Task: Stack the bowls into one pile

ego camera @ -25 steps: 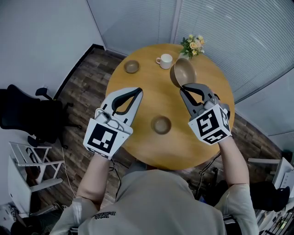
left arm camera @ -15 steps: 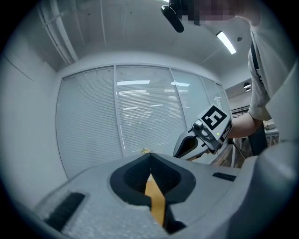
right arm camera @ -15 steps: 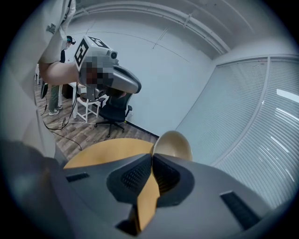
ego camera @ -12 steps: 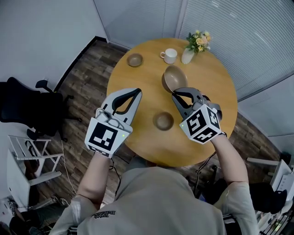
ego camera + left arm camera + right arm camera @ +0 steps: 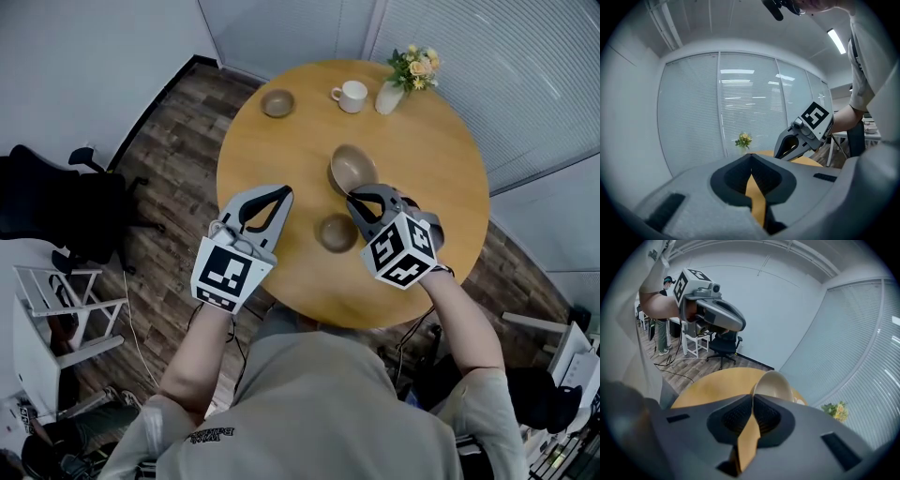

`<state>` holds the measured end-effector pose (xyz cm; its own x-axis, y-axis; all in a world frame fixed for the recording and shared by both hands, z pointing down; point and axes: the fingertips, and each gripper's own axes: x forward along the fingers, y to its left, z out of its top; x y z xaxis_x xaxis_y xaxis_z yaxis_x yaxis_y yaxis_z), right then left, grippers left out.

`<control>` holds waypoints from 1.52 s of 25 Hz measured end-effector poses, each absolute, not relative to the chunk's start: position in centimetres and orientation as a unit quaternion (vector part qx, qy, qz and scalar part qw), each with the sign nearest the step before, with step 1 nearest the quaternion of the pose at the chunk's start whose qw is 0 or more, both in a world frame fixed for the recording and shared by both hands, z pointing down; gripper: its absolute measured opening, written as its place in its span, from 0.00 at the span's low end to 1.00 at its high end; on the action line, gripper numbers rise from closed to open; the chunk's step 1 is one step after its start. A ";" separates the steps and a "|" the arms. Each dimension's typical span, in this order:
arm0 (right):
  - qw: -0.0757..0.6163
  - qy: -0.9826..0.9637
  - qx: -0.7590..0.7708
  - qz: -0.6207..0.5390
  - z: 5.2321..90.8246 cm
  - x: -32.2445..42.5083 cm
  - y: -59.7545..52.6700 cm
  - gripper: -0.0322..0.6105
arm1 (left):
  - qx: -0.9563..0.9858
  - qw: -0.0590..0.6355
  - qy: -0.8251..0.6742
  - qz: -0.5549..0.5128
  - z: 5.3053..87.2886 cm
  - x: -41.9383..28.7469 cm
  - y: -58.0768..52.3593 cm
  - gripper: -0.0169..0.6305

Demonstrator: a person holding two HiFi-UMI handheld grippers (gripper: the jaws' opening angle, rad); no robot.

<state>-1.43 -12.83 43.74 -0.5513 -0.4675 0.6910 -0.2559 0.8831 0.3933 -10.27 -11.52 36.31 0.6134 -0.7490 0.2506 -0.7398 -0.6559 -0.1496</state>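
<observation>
The larger bowl [image 5: 353,169] was tilted on edge over the round table [image 5: 281,150], its rim pinched between the closed jaws of the right gripper [image 5: 355,195]. A small bowl [image 5: 337,232] sat just beside that gripper; another small bowl [image 5: 277,102] lay well apart at the far edge, near a cup [image 5: 352,95] and a flower vase [image 5: 411,77]. The left gripper [image 5: 285,190] hovered at the table's left side — jaws pressed together, nothing between them.

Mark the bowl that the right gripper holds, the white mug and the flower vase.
held bowl [image 5: 352,167], head view, inside of its hollow
white mug [image 5: 354,94], head view, its open top
flower vase [image 5: 388,97], head view, its white body
</observation>
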 end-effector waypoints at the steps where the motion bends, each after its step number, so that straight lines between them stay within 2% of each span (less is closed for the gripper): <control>1: 0.429 -0.872 0.205 -0.119 44.3 -1.4 -12.6 0.11 | -0.898 0.012 0.414 -0.150 36.8 -10.3 -11.4 0.06; 28: 0.536 -0.836 0.114 0.007 62.1 -0.5 -5.5 0.11 | -0.893 -0.078 0.377 -0.231 49.0 -9.9 -10.5 0.06; 38: 0.541 -0.832 0.108 0.049 65.4 -0.6 -4.0 0.11 | -0.889 -0.108 0.373 -0.244 51.5 -9.8 -10.0 0.06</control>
